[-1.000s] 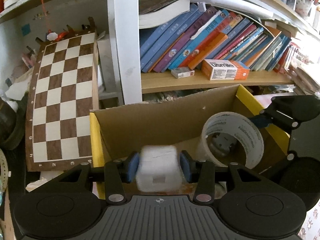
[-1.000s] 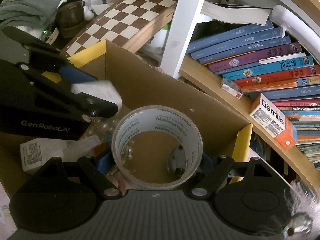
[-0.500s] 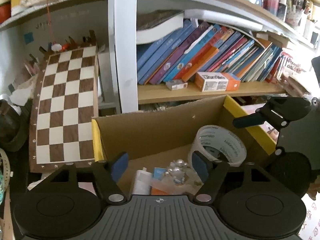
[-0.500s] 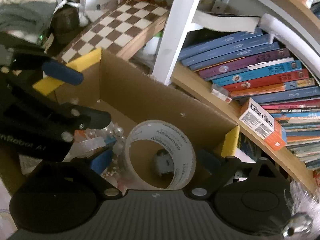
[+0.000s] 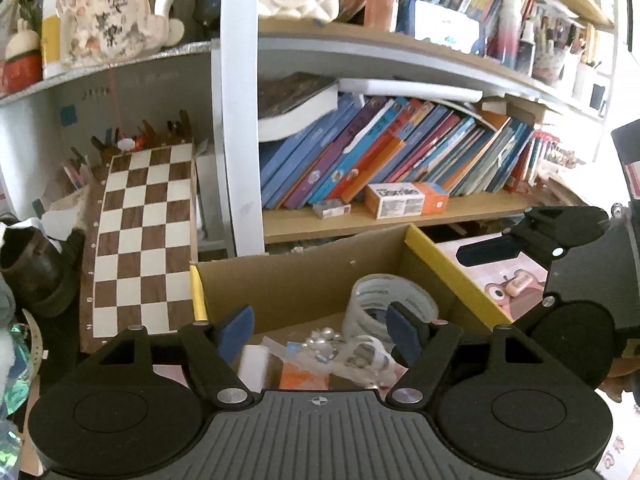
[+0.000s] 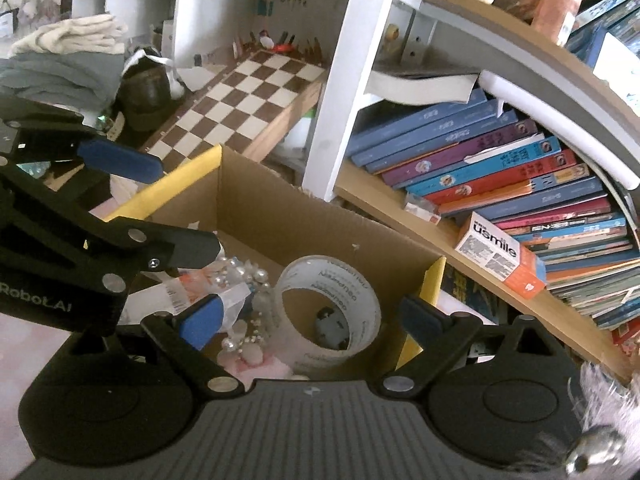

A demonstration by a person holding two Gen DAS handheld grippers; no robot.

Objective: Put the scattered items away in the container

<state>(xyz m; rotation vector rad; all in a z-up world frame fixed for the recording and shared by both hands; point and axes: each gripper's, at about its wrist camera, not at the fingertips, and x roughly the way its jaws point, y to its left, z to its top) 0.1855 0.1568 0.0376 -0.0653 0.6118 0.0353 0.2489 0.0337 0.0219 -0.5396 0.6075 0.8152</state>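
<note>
Blue-padded, the left tool [image 5: 320,332] and right tool [image 6: 310,316] are both gaping wide, gripping nothing. Beyond them the tape roll [image 6: 330,308] is sitting inside the cardboard box [image 6: 280,216], touching the pearl beads [image 6: 240,272]. Farther off, books [image 5: 380,152] are leaning on the shelf.

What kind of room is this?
Probably a lived-in home study or child's room: a shelf of leaning children's books, a chessboard propped nearby, and a cardboard box collecting odds and ends.

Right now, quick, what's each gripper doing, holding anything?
Left gripper: open, holding nothing, above the cardboard box.
Right gripper: open, holding nothing; the tape roll sits in the box between its fingers, untouched.
</note>
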